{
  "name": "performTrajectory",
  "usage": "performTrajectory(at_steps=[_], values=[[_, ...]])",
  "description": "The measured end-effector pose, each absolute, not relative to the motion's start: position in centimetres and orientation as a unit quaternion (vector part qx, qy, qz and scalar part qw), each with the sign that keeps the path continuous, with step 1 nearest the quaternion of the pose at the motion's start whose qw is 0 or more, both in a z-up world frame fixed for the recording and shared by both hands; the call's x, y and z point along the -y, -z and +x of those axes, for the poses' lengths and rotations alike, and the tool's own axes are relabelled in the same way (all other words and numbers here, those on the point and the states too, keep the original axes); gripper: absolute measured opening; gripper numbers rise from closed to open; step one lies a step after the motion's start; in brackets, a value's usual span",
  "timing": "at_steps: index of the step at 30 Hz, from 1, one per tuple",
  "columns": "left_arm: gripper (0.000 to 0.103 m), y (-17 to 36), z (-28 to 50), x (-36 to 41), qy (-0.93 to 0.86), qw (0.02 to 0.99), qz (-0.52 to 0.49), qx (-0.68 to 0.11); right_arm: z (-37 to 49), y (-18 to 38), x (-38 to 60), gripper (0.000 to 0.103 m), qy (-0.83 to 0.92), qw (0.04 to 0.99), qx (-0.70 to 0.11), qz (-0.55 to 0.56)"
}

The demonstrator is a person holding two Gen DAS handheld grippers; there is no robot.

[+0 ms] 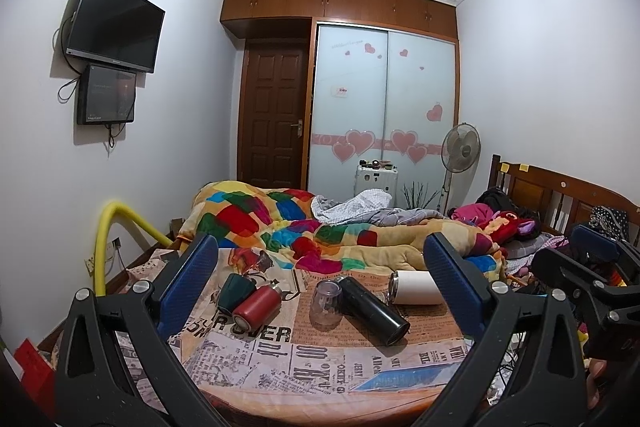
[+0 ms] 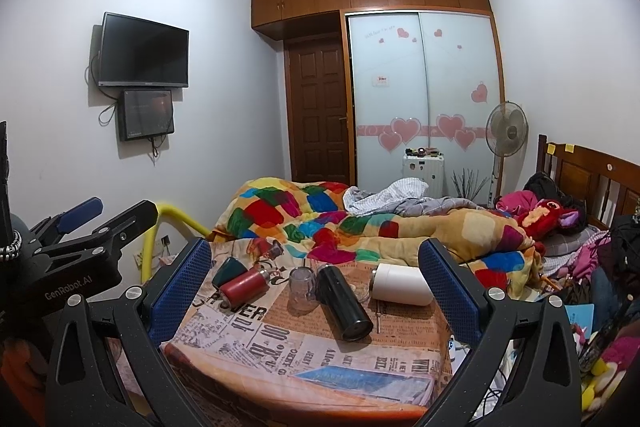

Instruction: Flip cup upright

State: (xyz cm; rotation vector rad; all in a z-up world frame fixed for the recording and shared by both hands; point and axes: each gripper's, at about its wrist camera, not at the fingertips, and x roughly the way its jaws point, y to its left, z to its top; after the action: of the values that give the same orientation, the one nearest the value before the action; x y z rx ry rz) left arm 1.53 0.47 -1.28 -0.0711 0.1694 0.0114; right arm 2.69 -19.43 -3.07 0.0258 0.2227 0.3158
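Observation:
Several cups lie on a small table [image 1: 304,367] covered with a newspaper-print cloth. A dark green cup [image 1: 233,294], a red bottle [image 1: 256,307], a black flask [image 1: 374,311] and a white cup [image 1: 416,287] lie on their sides. A clear plastic cup [image 1: 326,303] stands mouth-down. The right wrist view shows the same: green cup [image 2: 229,271], red bottle [image 2: 244,285], clear cup [image 2: 302,285], black flask [image 2: 345,303], white cup [image 2: 402,285]. My left gripper [image 1: 320,291] is open, back from the table. My right gripper [image 2: 316,291] is open too, also clear of the cups.
A bed with a patchwork quilt [image 1: 320,227] lies behind the table. A yellow padded rail [image 1: 108,239] stands at the left. Clothes and toys [image 2: 560,227] pile up at the right by the headboard. A fan [image 1: 460,147] and wardrobe stand at the back.

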Motion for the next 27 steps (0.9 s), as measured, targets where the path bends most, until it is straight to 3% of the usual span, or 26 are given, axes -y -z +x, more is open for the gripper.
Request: performTrajectory(at_steps=[18, 27], values=[[0.103, 4.5, 5.8, -3.0, -0.015, 0.989, -0.053, -0.138, 5.4, 5.0, 18.9, 0.103, -0.147, 0.977, -0.153, 0.008], [0.103, 12.3, 15.8, -7.5, -0.036, 0.958, -0.05, -0.281, 9.4, 8.0, 18.6, 0.103, -0.127, 0.968, -0.215, 0.005]])
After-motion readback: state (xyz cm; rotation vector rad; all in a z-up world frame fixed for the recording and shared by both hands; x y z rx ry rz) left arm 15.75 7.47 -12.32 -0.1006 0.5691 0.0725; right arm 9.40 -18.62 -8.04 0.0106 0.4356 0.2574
